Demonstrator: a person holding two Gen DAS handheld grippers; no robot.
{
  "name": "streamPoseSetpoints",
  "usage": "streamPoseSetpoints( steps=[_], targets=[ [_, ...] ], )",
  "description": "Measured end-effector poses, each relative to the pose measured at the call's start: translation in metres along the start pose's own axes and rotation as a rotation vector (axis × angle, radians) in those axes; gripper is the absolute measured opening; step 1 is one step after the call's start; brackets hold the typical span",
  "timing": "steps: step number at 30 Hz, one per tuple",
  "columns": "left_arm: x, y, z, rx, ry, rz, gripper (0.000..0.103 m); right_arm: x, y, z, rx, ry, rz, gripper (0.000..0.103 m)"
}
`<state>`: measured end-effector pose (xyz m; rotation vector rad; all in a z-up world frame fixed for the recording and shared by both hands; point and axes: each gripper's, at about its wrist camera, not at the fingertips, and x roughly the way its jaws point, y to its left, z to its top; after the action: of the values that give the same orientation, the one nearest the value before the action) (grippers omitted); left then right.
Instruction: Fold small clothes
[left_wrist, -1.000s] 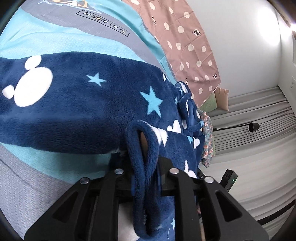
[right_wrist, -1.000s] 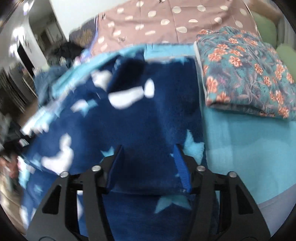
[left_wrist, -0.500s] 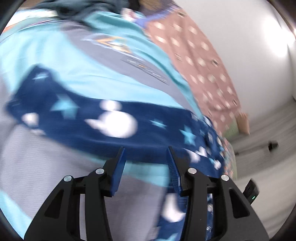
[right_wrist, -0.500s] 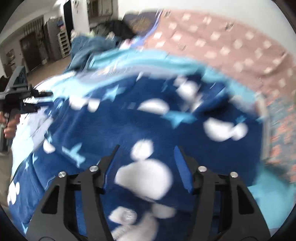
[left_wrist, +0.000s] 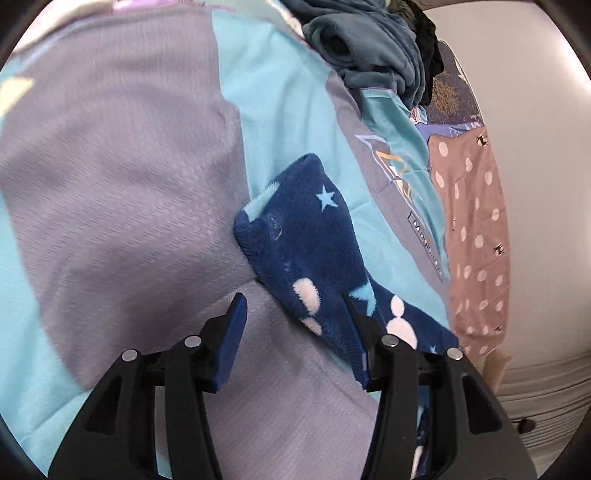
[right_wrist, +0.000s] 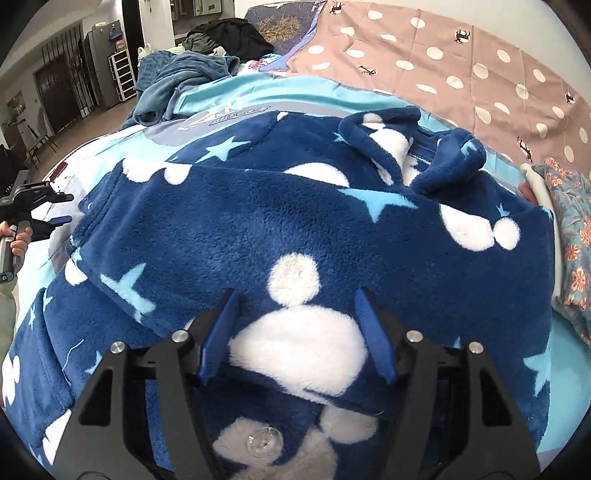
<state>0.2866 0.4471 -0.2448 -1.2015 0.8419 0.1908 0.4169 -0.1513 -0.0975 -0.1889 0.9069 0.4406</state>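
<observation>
A navy fleece garment (right_wrist: 295, 229) with white mouse heads and light blue stars lies spread on the bed, a sleeve folded across its body. My right gripper (right_wrist: 295, 299) is open and empty just above its front part. In the left wrist view one sleeve end (left_wrist: 306, 236) lies on the bedspread. My left gripper (left_wrist: 293, 306) is open and empty, its right finger beside the sleeve's lower part. The left gripper also shows at the far left of the right wrist view (right_wrist: 40, 206), apart from the garment.
The bedspread (left_wrist: 129, 166) is turquoise and grey. A folded floral garment (right_wrist: 574, 236) lies at the right. A brown dotted sheet (right_wrist: 461, 59) covers the far side. A heap of blue-grey and dark clothes (right_wrist: 192, 70) lies at the far left.
My left gripper has let go of the fleece fold it pinched and moved away to the sleeve end. My right gripper stayed open and drew back above the garment.
</observation>
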Motion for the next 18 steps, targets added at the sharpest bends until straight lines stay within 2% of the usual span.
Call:
streamPoseSetpoints(
  steps=[4, 7, 8, 9, 10, 13, 16, 18],
  targets=[
    [0.030, 0.002, 0.012, -0.057, 0.011, -0.030, 0.051, 0.001, -0.001, 0.000, 0.007, 0.000, 0.009, 0.067],
    [0.051, 0.009, 0.018, -0.142, 0.007, -0.096, 0.049, 0.000, 0.000, 0.000, 0.005, -0.001, 0.007, 0.068],
    [0.055, 0.008, 0.019, -0.163, -0.010, -0.119, 0.044, 0.000, 0.000, 0.000, 0.005, -0.001, 0.008, 0.068],
    [0.057, 0.007, 0.020, -0.165, -0.018, -0.123, 0.018, 0.000, -0.001, 0.000, 0.006, -0.001, 0.009, 0.068],
    [0.055, 0.001, 0.020, -0.138, -0.050, -0.105, 0.007, 0.001, -0.001, 0.000, 0.006, 0.000, 0.009, 0.068],
    [0.032, -0.029, 0.010, 0.005, -0.195, -0.013, 0.007, 0.000, 0.000, 0.000, 0.007, 0.001, 0.011, 0.068],
    [0.004, -0.091, -0.011, 0.262, -0.338, 0.081, 0.007, -0.002, 0.000, 0.002, 0.020, 0.009, 0.024, 0.069],
    [-0.019, -0.138, -0.034, 0.430, -0.446, 0.103, 0.007, -0.006, -0.004, 0.006, 0.053, 0.016, 0.051, 0.069]
  ],
)
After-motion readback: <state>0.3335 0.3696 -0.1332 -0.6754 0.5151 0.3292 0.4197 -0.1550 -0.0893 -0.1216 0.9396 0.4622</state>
